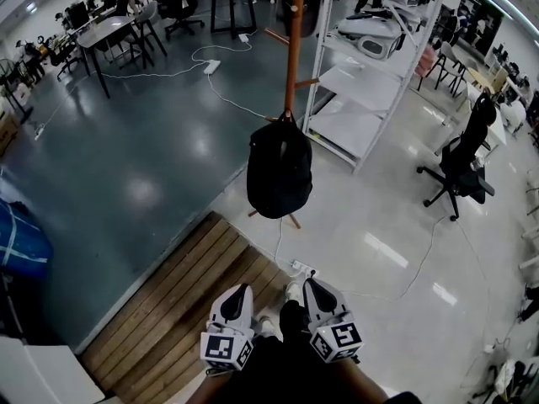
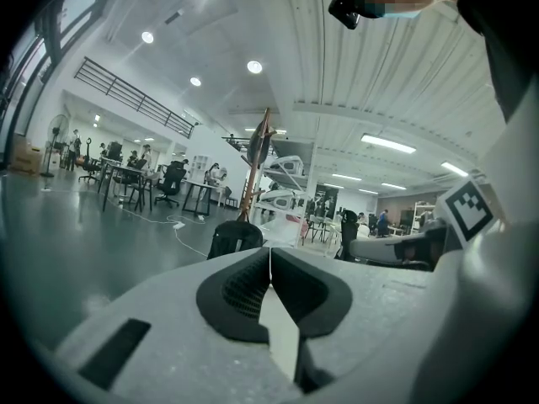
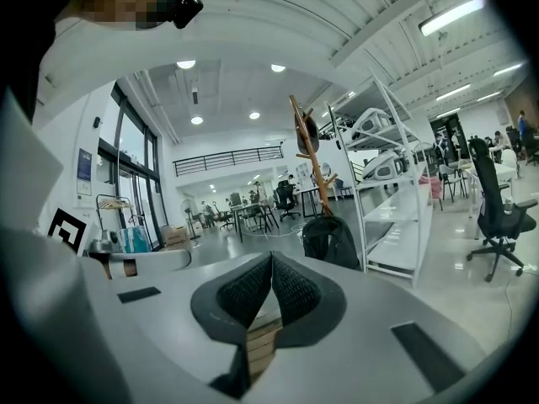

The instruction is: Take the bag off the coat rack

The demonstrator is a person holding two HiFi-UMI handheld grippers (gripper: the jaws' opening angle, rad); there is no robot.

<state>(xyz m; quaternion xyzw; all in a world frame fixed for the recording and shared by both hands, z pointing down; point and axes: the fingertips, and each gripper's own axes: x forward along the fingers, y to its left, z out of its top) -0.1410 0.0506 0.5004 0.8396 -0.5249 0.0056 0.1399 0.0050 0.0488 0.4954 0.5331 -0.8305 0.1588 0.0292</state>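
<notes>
Head view: bag (image 1: 279,178) is hanging by its loop on rack (image 1: 293,32); left claw (image 1: 242,289) and right claw (image 1: 310,285) are hovering clenched, empty, well short.

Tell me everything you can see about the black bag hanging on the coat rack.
The black bag looks like a soft fabric backpack, rounded and bulging, with no open flap showing. It hangs upright by its top loop, low on the orange-brown wooden coat rack, near the rack's feet and beside a white shelf unit. Only the rack touches it.
</notes>
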